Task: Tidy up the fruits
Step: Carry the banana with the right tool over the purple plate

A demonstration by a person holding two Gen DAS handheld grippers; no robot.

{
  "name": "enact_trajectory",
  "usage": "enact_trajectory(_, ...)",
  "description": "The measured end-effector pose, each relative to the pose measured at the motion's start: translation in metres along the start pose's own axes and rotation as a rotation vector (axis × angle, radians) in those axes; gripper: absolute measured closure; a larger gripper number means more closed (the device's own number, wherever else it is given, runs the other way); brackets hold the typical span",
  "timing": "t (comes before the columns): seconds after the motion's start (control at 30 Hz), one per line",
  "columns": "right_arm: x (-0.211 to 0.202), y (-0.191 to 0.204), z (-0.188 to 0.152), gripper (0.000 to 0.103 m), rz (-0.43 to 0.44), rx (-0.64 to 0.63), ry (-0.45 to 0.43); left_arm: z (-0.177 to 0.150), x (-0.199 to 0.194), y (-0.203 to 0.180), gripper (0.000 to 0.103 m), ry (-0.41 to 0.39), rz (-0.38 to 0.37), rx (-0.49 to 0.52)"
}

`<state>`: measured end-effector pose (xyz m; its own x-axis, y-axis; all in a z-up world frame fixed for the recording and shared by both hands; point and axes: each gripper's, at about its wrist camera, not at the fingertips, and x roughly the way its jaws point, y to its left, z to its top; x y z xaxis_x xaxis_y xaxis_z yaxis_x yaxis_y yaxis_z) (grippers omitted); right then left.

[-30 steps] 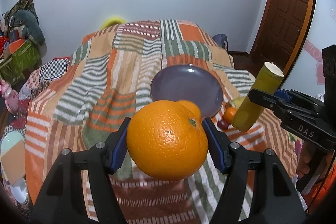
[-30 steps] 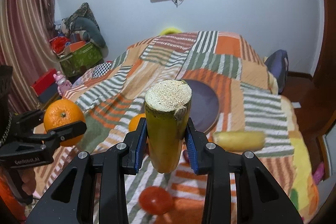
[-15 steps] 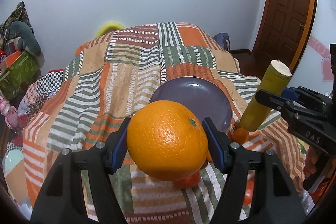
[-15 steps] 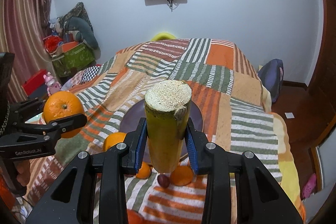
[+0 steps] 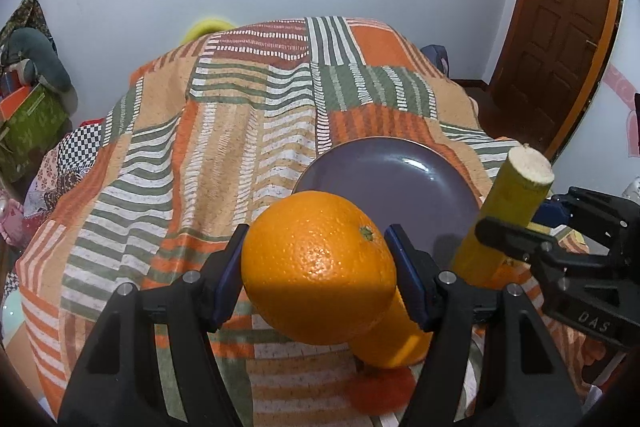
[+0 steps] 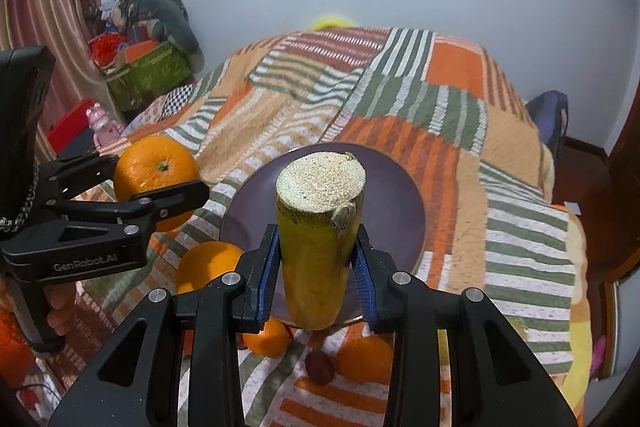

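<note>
Two grippers are carrying fruit toward the purple plate. Lower left of centre, left gripper is clamping a large orange, plate just behind it. Right gripper is clamping an upright yellow cane piece, plate directly beyond, nearer.

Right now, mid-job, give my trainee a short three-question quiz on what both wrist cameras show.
1. True or false: the purple plate already holds fruit.
2. What does the left claw grip: A an orange, B a plum, C nothing?
3. Fill in: the right claw holds a yellow-green ____ with a cut top.

Key: 1 false; 2 A; 3 stalk, likely sugarcane.
</note>
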<state>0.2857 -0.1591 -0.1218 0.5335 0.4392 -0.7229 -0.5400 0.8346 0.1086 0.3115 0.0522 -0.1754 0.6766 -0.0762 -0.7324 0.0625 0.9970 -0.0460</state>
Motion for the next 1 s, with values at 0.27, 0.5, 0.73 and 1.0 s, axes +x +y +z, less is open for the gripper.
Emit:
enact_trajectory(0.27,0.025,0.002,0.002,0.071,0.011,-0.019,0.055,0.005,0.029,-0.005,0.036,0.03,-0.004,0.031)
enact_trajectory(0.5,0.039,0.0,0.011,0.071,0.006,-0.044,0.06,0.007,0.058,-0.003,0.036,0.085,-0.012,0.021)
enact_trajectory(0.73,0.052,-0.007,0.016,0.071,0.013,-0.014,0.062,0.006,0.076,0.0,0.036,0.132,-0.02,0.019)
enact_trajectory(1.0,0.063,-0.008,0.015,0.071,0.016,-0.022,0.088,0.003,0.084,0.001,0.036,0.147,-0.035,-0.002)
